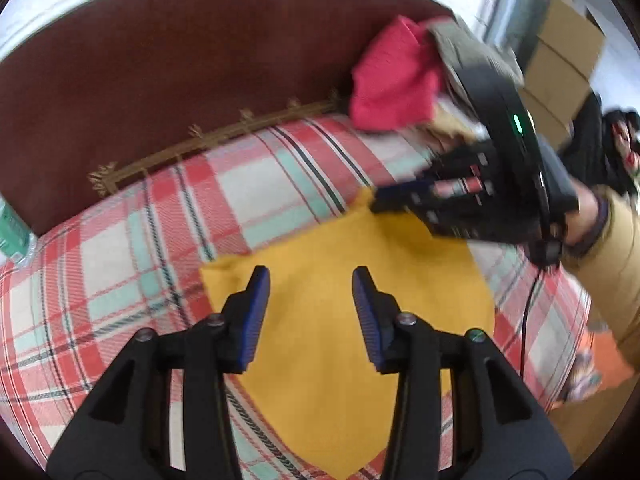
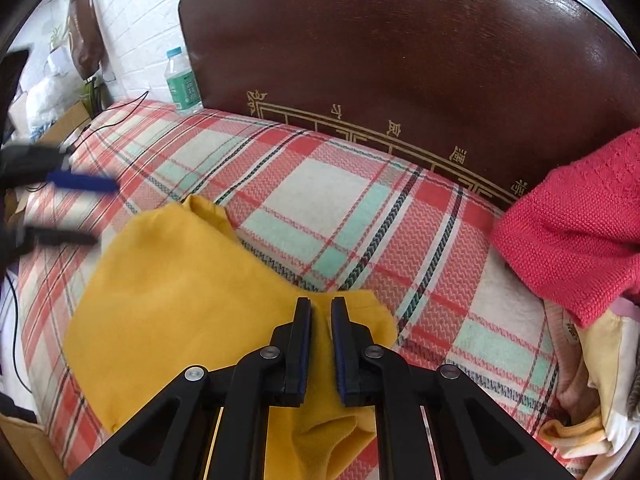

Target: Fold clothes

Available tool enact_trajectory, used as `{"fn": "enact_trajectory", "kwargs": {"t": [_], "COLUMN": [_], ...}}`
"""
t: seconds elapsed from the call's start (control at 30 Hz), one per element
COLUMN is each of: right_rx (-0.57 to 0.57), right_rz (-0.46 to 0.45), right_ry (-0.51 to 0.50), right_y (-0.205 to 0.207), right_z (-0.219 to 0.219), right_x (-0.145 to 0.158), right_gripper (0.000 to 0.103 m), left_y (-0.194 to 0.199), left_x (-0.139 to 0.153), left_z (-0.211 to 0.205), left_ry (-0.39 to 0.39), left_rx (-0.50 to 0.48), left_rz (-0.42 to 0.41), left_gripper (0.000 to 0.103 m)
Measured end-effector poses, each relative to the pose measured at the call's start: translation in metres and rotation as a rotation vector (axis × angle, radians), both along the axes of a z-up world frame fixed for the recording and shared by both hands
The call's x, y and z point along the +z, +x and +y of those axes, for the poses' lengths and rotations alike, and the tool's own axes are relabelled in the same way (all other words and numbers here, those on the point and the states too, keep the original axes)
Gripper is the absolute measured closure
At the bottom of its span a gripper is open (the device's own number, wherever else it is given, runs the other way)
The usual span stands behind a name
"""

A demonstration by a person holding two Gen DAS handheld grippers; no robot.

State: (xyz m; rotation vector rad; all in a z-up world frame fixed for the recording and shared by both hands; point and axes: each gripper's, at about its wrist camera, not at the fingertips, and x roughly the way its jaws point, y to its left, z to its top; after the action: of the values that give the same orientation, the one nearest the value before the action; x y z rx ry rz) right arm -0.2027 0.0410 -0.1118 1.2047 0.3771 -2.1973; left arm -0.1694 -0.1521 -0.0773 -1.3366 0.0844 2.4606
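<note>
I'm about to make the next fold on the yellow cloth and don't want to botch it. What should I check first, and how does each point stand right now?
1. Yellow cloth lies flat on the plaid blanket: not ok, its far corner is curled up and the near edge is bunched.
2. Left gripper open and ready: ok, jaws wide apart above the cloth.
3. Right gripper has hold of the cloth edge: cannot tell, jaws are nearly closed with a narrow gap.
4. Red knit garment clear of the cloth: ok, it lies apart to the right.
5. Space beyond the cloth for folding: ok, bare blanket there.
</note>
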Motion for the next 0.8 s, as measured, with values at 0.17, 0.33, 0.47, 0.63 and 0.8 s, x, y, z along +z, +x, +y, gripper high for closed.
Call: {"fn": "enact_trajectory", "kwargs": {"t": [0.17, 0.33, 0.47, 0.63, 0.8], "right_rx": [-0.038, -0.125, -0.042, -0.061, -0.121], "right_rz": [-0.022, 0.052, 0.101, 0.005, -0.031], "right_ry": [-0.043, -0.177, -0.247, -0.169, -0.199], "right_y": [-0.010, 0.011, 0.053, 0.037, 0.023], "right_z": [0.007, 0.040, 0.047, 0.034, 0.032], "right_x": [-0.008, 0.016, 0.029, -0.013, -0.032], "right_gripper": [0.093, 0.082, 0.080, 0.080, 0.080], "left_y": [-0.001, -0.004, 0.005, -0.024, -0.019], "left_x": [-0.037, -0.051, -0.033, -0.051, -0.056], "left_z": [-0.003, -0.034, -0.041, -0.052, -0.063], "left_ry": [0.044, 0.236, 0.279, 0.272, 0.354], "left_rx": [0.023, 0.134, 0.148, 0.217, 0.259], "left_rz": [-0.071, -0.100, -0.006, -0.048, -0.043], "left_gripper": [0.058, 0.058, 0.055, 0.043, 0.043]}}
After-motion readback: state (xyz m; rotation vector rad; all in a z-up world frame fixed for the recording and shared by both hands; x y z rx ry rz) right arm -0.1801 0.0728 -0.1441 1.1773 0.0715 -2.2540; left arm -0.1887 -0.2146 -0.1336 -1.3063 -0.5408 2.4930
